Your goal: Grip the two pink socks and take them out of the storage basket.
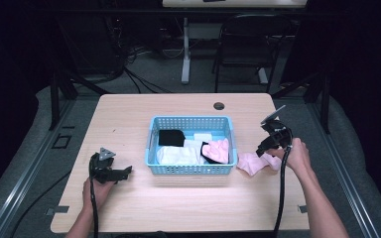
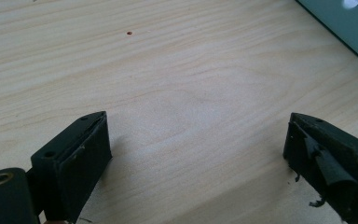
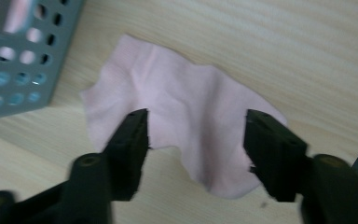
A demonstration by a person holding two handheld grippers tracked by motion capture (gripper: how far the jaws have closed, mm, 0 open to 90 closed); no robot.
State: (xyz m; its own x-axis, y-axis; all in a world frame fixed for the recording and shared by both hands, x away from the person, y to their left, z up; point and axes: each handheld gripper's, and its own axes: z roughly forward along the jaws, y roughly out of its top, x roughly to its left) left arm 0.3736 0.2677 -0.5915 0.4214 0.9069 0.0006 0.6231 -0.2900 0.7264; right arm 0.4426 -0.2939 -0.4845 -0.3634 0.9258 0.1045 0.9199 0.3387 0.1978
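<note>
A: Right gripper [image 3: 193, 135] status?
B: Jaws spread wide, nothing between them. It hangs just above the pink cloth [image 3: 182, 126], which lies flat on the table [image 1: 129, 114] under and ahead of the tips. Can't tell if the tips touch the fabric.
A: Where's the basket from there?
B: The blue basket [image 3: 14, 60] is ahead and to the left of the jaws, its perforated wall just beside the cloth's far-left edge. From the high view, the cloth [image 1: 255, 162] sits against the basket's [image 1: 192, 121] right side, directly below the right gripper [image 1: 268, 144].
A: Basket contents?
B: Black, white and pink fabric pieces, piled up.
A: Left gripper [image 2: 196, 154]?
B: Also wide open, empty. Bare wood between and ahead of the jaws; a basket corner [image 2: 349, 28] is far ahead to its right. The left gripper [image 1: 124, 172] rests low near the table, well apart from the cloth.
</note>
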